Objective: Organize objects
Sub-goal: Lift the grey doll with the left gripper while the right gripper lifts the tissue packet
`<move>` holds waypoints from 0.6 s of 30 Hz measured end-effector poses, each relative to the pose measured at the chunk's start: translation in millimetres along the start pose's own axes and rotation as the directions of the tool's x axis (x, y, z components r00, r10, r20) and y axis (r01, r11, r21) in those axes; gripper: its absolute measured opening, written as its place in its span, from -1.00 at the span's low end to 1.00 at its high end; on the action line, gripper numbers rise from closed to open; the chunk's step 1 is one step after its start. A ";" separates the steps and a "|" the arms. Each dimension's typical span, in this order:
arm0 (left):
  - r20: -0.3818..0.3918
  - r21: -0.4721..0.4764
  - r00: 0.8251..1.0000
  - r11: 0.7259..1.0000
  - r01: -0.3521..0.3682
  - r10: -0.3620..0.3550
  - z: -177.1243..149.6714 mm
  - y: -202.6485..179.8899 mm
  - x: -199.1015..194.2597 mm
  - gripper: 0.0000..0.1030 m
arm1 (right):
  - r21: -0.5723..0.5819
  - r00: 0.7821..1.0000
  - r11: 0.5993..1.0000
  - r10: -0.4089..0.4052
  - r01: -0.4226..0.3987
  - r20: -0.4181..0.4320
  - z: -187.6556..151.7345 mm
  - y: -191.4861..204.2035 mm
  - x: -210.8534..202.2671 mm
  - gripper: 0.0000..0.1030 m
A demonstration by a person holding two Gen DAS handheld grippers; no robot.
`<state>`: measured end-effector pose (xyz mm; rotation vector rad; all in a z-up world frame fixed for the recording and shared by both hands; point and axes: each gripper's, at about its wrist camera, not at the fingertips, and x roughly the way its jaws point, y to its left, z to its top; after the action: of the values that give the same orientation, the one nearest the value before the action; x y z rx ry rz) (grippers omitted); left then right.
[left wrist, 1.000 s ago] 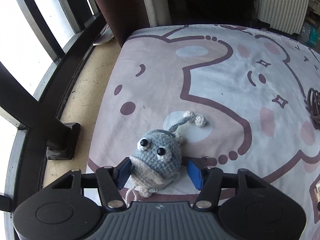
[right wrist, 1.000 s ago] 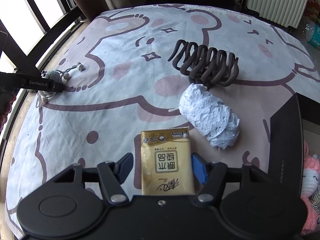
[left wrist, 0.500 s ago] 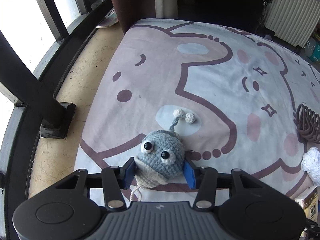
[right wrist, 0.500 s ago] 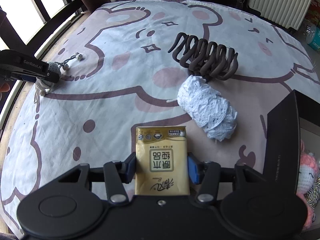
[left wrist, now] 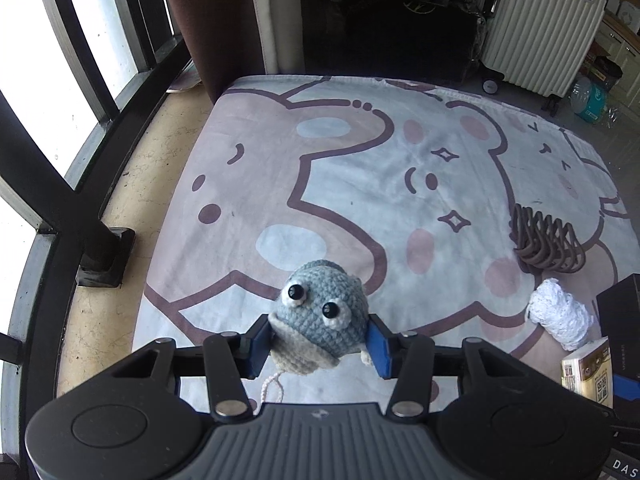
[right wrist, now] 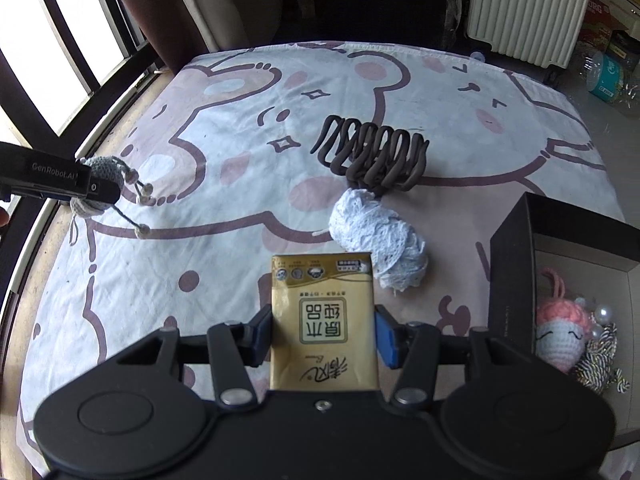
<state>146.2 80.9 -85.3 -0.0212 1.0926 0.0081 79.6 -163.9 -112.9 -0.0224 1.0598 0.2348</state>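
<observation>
Left gripper (left wrist: 318, 346): clamps crochet toy (left wrist: 320, 316), lifted.
Right gripper (right wrist: 324, 338): clamps tissue pack (right wrist: 324, 320).
Box (right wrist: 516, 272), 3 o'clock: pink doll (right wrist: 560, 336) stowed.
Left on the mat (right wrist: 240, 240): hair claw (right wrist: 372, 156), lace roll (right wrist: 380, 240).

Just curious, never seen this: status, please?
Left hand-held gripper shut on crochet toy. Right hand-held gripper shut on tissue pack. Box open, unobstructed.

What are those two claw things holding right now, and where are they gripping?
Left gripper clamps the grey-blue crocheted toy by its sides. Right gripper clamps the gold tissue pack by its long edges.
</observation>
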 end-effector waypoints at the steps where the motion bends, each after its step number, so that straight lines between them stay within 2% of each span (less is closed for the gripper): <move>1: 0.004 -0.002 1.000 1.000 0.008 -0.008 -0.6 -1.6 -3.7 -0.02 | 0.010 1.000 1.000 0.002 -0.002 0.007 -0.3 -2.0 -3.2 0.02; 18: 0.083 -0.024 0.991 0.994 0.104 -0.101 -19.6 -29.3 -64.8 -0.02 | 0.061 0.995 0.997 -0.048 0.043 0.087 -4.1 -12.1 -44.3 0.02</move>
<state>99.4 51.5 -36.4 -0.1014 1.0083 -0.0677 57.8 -184.2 -77.7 0.0173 0.9764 0.1616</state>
